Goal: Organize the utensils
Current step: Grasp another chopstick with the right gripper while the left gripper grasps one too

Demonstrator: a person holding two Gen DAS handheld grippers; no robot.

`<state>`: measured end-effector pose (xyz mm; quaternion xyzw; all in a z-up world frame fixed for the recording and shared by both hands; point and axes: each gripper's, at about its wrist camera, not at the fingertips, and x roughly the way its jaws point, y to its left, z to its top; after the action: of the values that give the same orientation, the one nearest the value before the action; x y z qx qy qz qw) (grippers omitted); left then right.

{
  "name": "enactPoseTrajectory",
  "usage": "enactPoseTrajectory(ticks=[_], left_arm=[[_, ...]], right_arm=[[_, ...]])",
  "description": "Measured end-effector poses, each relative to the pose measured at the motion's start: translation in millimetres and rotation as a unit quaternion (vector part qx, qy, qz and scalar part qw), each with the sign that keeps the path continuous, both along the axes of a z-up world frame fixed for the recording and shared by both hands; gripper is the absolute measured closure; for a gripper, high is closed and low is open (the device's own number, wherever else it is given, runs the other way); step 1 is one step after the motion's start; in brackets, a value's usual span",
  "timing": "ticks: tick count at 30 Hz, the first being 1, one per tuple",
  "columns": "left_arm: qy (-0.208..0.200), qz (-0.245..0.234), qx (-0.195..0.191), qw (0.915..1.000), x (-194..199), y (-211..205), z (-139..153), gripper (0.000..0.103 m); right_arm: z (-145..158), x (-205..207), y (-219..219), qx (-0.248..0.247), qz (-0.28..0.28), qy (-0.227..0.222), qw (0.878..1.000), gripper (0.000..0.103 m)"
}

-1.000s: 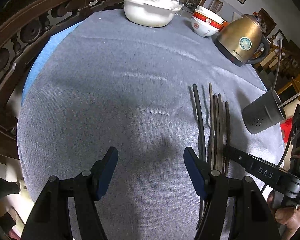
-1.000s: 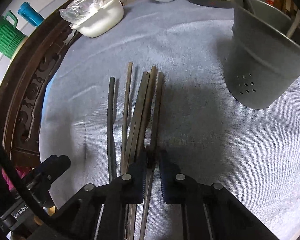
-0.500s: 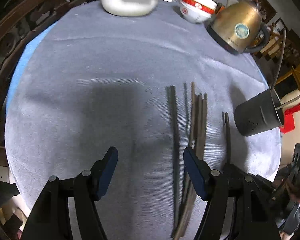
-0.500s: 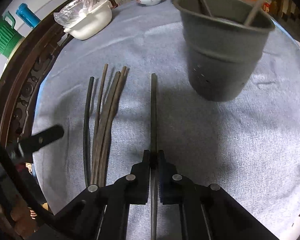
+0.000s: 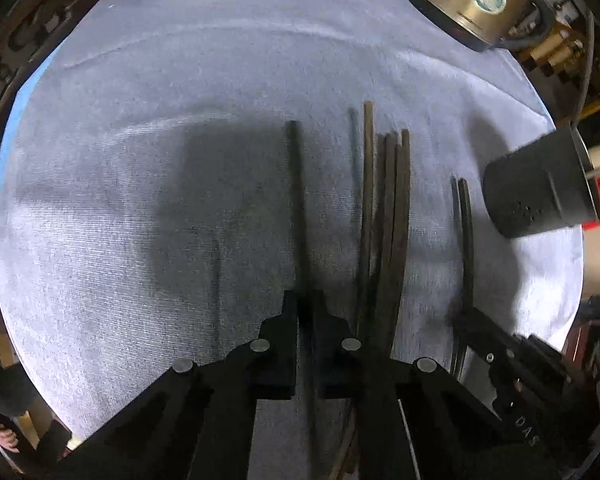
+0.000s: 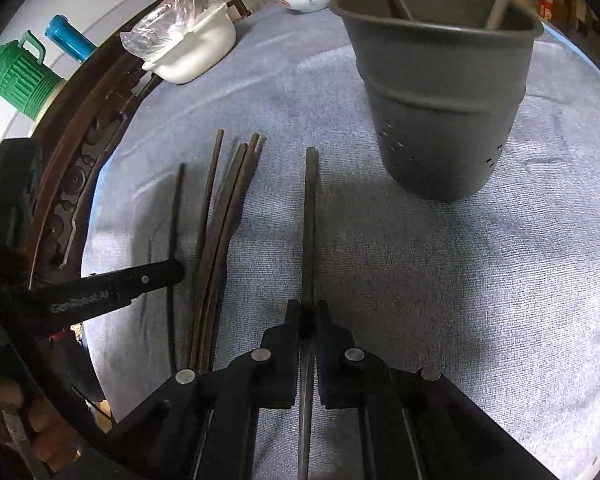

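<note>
Now that both tools have closed, each one grips a single chopstick, where a second ago only the right one did. Round counter [image 5: 180, 120] under grey woven cloth carries everything. Dark grey perforated metal utensil holder [image 6: 440, 92] stands upright at the far right, already with two utensil handles in it; it has come closer in the right wrist view than a second ago.

Loose bundle of dark brown wooden chopsticks [image 5: 388, 220] lies mid-counter, running near to far, untouched by either tool. It is thinner than before: one stick was drawn off its right side, and the lone one on its left is now gripped.

Left hand-held gripper [image 5: 305, 312]: jaws were standing wide half a second ago, now closed on a single black chopstick [image 5: 296, 200] lying left of the bundle, gripped near its near end. Stick appears flat on the cloth still; lift not yet evident.

Right hand-held gripper [image 6: 307, 322]: jaws fully pinched on a single dark brown chopstick [image 6: 310, 220], which has been pulled clear to the right of the bundle and points toward the holder, its far tip just short of the holder's base.

Reading: a two-handed pick is under way, one stick per tool. The next step would likely be raising each stick and tipping it into the holder. Risk: a thin stick pivoting in a near-end pinch.
</note>
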<state>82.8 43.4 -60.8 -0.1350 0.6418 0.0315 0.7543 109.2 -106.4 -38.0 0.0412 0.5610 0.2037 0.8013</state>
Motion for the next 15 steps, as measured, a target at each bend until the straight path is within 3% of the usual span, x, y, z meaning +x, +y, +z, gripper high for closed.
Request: enactPoseTrajectory(ticks=[6,10,15], left_arm=[[0.031,-0.075,0.024,0.9964,-5.4,3.3,0.8,0.097],[0.048,-0.082,0.028,0.9950,-6.9,8.8,1.5,0.094],[0.050,-0.071,0.017,0.9961,3.8,15.7,6.6,0.077]], right_arm=[[3.6,-1.7,0.9,-0.034,0.037,0.014,0.999,0.096],[6.3,-1.1,4.9,-0.070,0.064,0.030,0.995,0.094],[12.8,8.6,12.5,-0.101,0.055,0.036,0.993,0.092]])
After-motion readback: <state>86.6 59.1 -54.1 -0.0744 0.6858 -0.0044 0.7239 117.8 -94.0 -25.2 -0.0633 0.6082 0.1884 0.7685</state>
